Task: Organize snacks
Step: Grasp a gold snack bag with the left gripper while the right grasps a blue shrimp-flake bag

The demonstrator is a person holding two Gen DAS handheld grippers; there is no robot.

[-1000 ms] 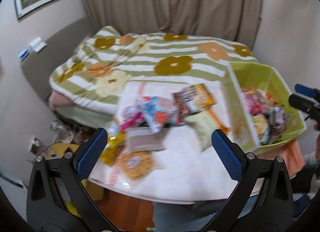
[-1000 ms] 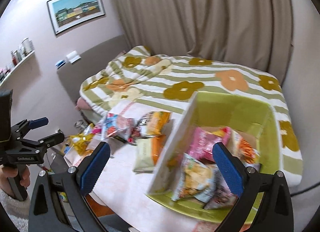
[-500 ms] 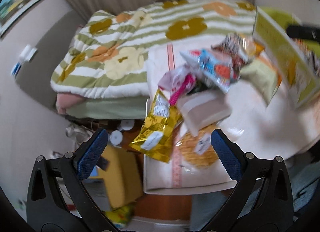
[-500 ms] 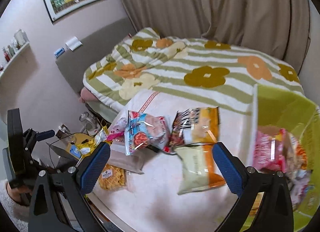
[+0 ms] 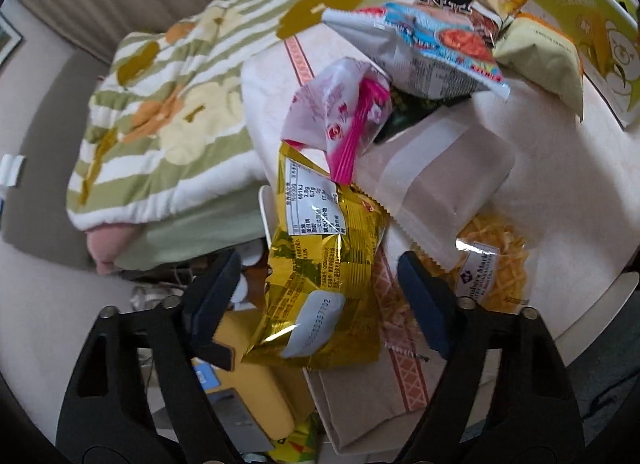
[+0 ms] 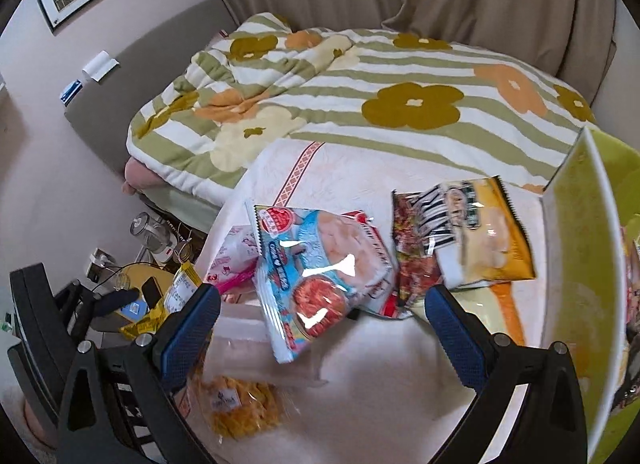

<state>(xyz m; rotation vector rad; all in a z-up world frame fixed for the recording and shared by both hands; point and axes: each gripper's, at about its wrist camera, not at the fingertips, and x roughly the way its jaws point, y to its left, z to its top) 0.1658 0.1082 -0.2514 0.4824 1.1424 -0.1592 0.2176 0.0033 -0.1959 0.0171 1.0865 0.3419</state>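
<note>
Both grippers dropped toward eight loose snack packets [image 5: 324,284].

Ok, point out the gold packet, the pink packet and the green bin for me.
gold packet [image 5: 320,264], left wrist view, middle of its foil face.
pink packet [image 5: 340,111], left wrist view, on its crumpled white-and-pink front.
green bin [image 6: 576,248], right wrist view, on its near side wall.

Between the left gripper [image 5: 316,296] fingers lies the foil snack packet [image 5: 320,276]; beyond it, the paper pouch [image 5: 436,179], then the shrimp-cracker bag [image 5: 424,51].
</note>
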